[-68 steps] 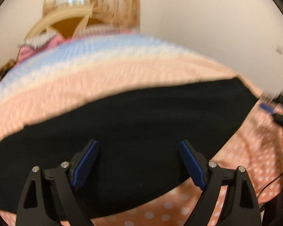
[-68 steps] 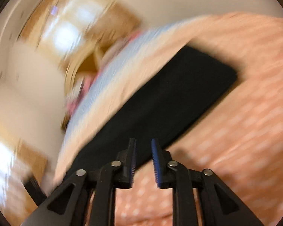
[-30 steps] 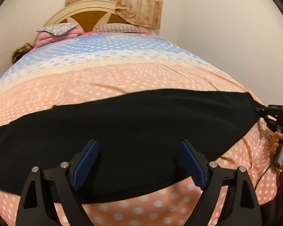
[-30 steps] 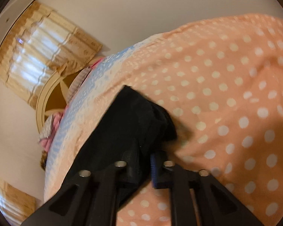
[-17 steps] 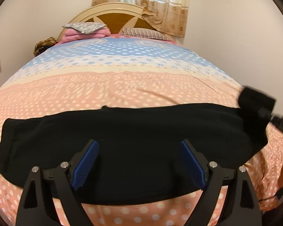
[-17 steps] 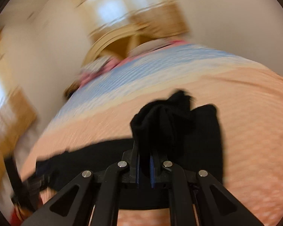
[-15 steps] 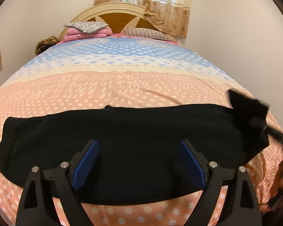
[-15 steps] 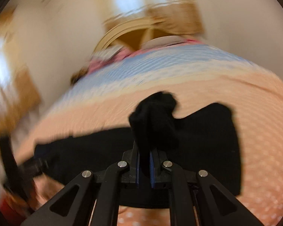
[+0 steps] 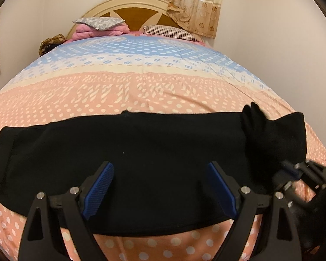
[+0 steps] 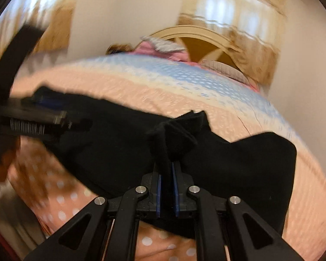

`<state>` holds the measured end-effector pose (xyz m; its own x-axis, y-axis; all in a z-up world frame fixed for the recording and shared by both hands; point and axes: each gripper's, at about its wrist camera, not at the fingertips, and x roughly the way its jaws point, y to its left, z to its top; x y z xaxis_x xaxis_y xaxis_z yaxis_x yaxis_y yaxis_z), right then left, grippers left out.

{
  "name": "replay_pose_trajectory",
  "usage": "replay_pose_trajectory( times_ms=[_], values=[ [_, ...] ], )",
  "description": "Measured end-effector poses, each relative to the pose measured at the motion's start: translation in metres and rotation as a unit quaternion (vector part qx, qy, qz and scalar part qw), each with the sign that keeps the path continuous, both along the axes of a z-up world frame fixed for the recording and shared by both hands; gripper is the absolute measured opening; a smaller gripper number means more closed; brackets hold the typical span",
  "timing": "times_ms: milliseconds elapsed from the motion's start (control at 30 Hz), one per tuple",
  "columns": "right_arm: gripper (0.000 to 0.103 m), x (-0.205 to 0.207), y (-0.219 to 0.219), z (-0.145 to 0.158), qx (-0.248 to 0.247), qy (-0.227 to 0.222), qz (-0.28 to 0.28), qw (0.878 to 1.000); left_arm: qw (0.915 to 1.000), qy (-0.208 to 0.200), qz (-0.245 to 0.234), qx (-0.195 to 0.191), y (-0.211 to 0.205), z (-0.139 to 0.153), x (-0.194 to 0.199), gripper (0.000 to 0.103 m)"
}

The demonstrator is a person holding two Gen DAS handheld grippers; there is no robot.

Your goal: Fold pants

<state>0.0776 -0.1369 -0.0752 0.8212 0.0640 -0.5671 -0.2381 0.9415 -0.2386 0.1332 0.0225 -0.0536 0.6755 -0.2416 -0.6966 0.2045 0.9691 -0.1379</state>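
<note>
Right wrist view: right gripper (image 10: 165, 175) pinches the pants' (image 10: 123, 143) right end, lifted; their length runs leftward under the left gripper (image 9: 160, 187), spread wide, holding nothing.

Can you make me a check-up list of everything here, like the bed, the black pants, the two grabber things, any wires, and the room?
Surface: bed with a dotted bedspread, pink near the cameras, blue toward the headboard.
Job's things: black pants lie across the pink part; one end is bunched and lifted off the bed.
Clutter: a pink and grey folded pile, a striped pillow and a brown bundle at the head of the bed.
Grippers: left gripper open above the pants, holding nothing; right gripper shut on the bunched end of the pants.
Cables: nothing seen.
Surroundings: cream and wood headboard, patterned curtain, plain pale walls. The right wrist view is blurred.
</note>
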Motion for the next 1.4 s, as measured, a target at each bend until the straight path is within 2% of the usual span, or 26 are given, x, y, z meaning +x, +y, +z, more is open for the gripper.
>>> replay_pose_trajectory(
  times_ms=[33,67,100,133,167,200,233,267,333,400,433,500,567,600,633,700,767,833,933,1000,1067,1133,1200,1267,1400],
  values=[
    [0.026,0.003,0.004,-0.008,-0.017,0.017,0.006,1.0,1.0,0.001,-0.001,0.001,0.0,0.0,0.0,0.09],
    [0.03,0.003,0.006,-0.014,-0.021,0.029,0.011,0.999,1.0,0.0,-0.002,0.004,0.0,0.001,-0.001,0.09],
    [0.035,0.001,0.006,-0.013,-0.019,0.023,0.013,0.999,1.0,-0.001,-0.003,0.007,0.001,0.002,-0.001,0.09],
    [0.047,-0.003,0.004,-0.012,-0.01,0.027,0.021,0.999,0.9999,-0.002,-0.003,0.009,0.001,0.002,-0.001,0.09],
    [0.052,-0.005,0.001,-0.01,0.01,0.043,0.032,0.998,0.9999,-0.003,-0.005,0.011,0.0,0.003,-0.001,0.09],
    [0.061,-0.009,-0.004,-0.007,0.043,0.064,0.051,0.996,0.9999,-0.004,-0.007,0.01,-0.001,0.004,-0.001,0.09],
    [0.062,-0.012,-0.008,-0.003,0.065,0.074,0.064,0.993,0.9999,-0.003,-0.01,0.009,-0.002,0.004,-0.001,0.09],
    [0.062,-0.015,-0.014,0.002,0.088,0.078,0.07,0.991,0.9998,-0.003,-0.016,0.008,-0.004,0.005,0.0,0.09],
    [0.062,-0.028,-0.038,0.018,0.145,0.057,0.056,0.986,0.9995,-0.005,-0.03,0.006,-0.011,0.008,0.0,0.09],
    [0.062,-0.03,-0.073,0.037,0.201,0.027,0.014,0.979,0.9987,-0.005,-0.05,-0.007,-0.022,0.012,0.002,0.09],
    [0.062,-0.028,-0.098,0.045,0.227,0.011,-0.025,0.973,0.9981,-0.003,-0.06,-0.015,-0.026,0.014,0.003,0.09],
    [0.062,-0.019,-0.141,0.053,0.272,-0.004,-0.098,0.957,0.9952,0.004,-0.09,-0.038,-0.041,0.016,0.007,0.09],
    [0.061,-0.007,-0.187,0.049,0.316,-0.002,-0.172,0.933,0.9921,0.017,-0.112,-0.054,-0.06,0.014,0.015,0.09],
    [0.05,-0.003,-0.199,0.047,0.325,0.002,-0.189,0.927,0.9906,0.026,-0.12,-0.06,-0.07,0.011,0.018,0.09],
    [0.034,0.002,-0.21,0.043,0.328,0.008,-0.203,0.923,0.9889,0.039,-0.126,-0.067,-0.078,0.005,0.021,0.09],
    [0.025,0.017,-0.219,0.035,0.314,0.03,-0.226,0.922,0.9881,0.067,-0.121,-0.068,-0.09,-0.006,0.027,0.09],
    [0.025,0.025,-0.221,0.027,0.326,0.041,-0.217,0.919,0.9906,0.052,-0.113,-0.058,-0.095,-0.005,0.022,0.09],
    [0.025,0.026,-0.218,0.024,0.317,0.037,-0.216,0.923,0.9894,0.057,-0.117,-0.064,-0.097,-0.003,0.019,0.089],
    [0.025,0.028,-0.211,0.015,0.292,0.044,-0.219,0.93,0.9867,0.064,-0.126,-0.081,-0.099,-0.002,0.014,0.073],
    [0.025,0.029,-0.207,0.009,0.295,0.057,-0.219,0.928,0.9844,0.068,-0.137,-0.088,-0.102,-0.001,0.012,0.047],
    [0.025,0.028,-0.21,0.002,0.303,0.061,-0.224,0.924,0.9835,0.072,-0.135,-0.097,-0.102,-0.002,0.011,0.032],
    [0.025,0.024,-0.211,-0.001,0.309,0.058,-0.226,0.922,0.9826,0.075,-0.135,-0.104,-0.101,-0.004,0.013,0.031],
    [0.025,0.022,-0.212,-0.003,0.308,0.058,-0.227,0.922,0.9811,0.078,-0.128,-0.123,-0.097,-0.004,0.012,0.021],
    [0.025,0.022,-0.213,-0.006,0.306,0.058,-0.23,0.922,0.98,0.069,-0.129,-0.135,-0.095,0.001,0.007,0.017],
    [0.025,0.025,-0.211,-0.003,0.3,0.053,-0.224,0.926,0.9801,0.056,-0.133,-0.136,-0.092,0.005,-0.007,0.013]
  ],
)
